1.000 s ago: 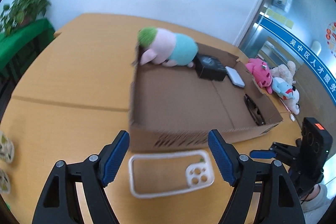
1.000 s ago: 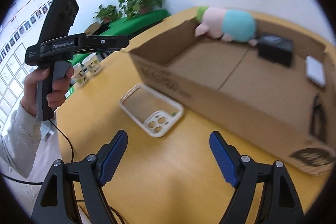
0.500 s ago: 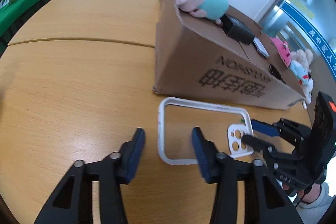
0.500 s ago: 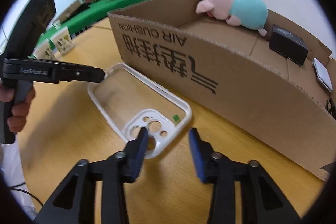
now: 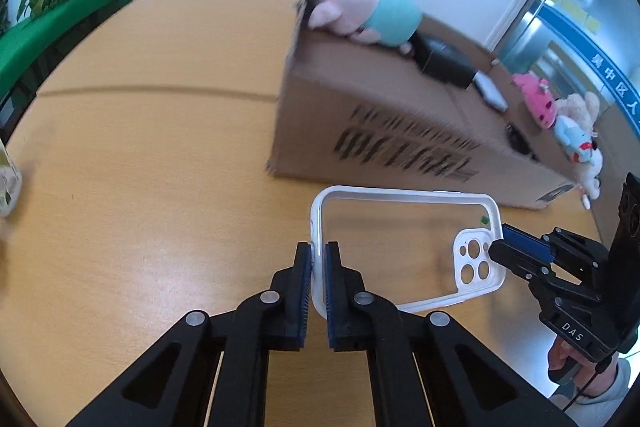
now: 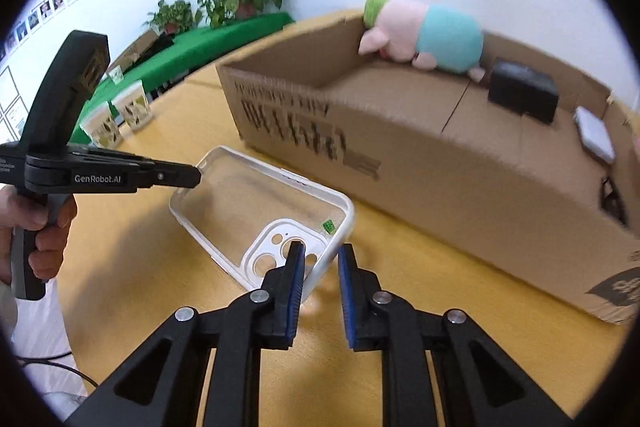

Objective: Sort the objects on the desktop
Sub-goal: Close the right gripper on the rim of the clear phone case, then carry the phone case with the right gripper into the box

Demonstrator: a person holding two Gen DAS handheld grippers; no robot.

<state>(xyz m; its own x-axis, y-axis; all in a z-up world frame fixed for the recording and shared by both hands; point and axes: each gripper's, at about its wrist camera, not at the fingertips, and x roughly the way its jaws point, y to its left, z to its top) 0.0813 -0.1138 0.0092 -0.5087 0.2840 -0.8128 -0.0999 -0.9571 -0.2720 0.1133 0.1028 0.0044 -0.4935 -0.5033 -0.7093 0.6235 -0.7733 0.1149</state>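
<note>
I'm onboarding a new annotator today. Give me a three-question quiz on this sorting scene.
1. True or false: the left hand-held gripper is clamped on the rim of the phone case.
2. Which end of the case does the right hand-held gripper straddle: A) camera-cutout end, B) plain end?
3. Fill in: the plush pig lies in the ___.

Key: 1 true. 2 A; its jaws look not fully shut. 3 cardboard box.

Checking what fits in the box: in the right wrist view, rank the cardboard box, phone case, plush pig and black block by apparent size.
1. cardboard box
2. phone case, though nearness to the camera enlarges it
3. plush pig
4. black block
</note>
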